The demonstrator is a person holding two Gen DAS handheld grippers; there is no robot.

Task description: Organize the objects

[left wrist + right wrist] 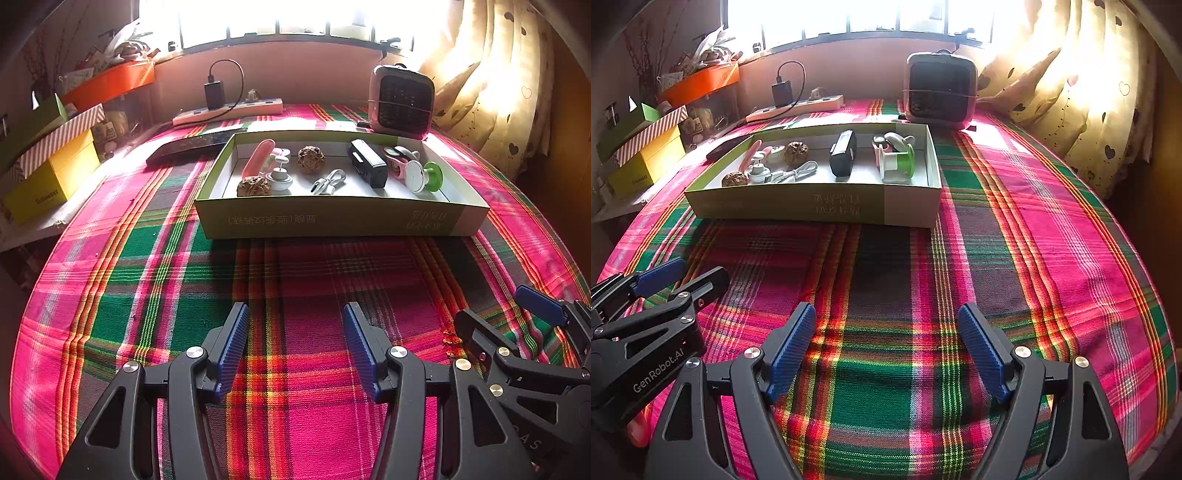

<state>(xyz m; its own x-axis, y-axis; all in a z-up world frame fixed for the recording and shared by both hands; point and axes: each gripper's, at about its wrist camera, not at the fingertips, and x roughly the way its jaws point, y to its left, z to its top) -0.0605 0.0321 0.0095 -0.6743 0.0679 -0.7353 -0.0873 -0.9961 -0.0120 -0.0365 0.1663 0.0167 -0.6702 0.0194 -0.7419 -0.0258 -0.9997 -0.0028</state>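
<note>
- The left hand-held gripper points steeply down over the plaid cloth, its blue pads partly spread with only cloth showing between them.
- The right hand-held gripper sits beside it at the same tilt, pads spread wider, pinching nothing.
- One shallow green-and-white box lies on the counter at 12 o'clock from both grippers, well apart from them.
- Inside the box: two brown walnuts, one pink tube, one small white pump bottle, one coiled white cable, one black rectangular device, and one green-and-white roller at the right end.
- Behind the box stand one small heater and one power strip.
</note>
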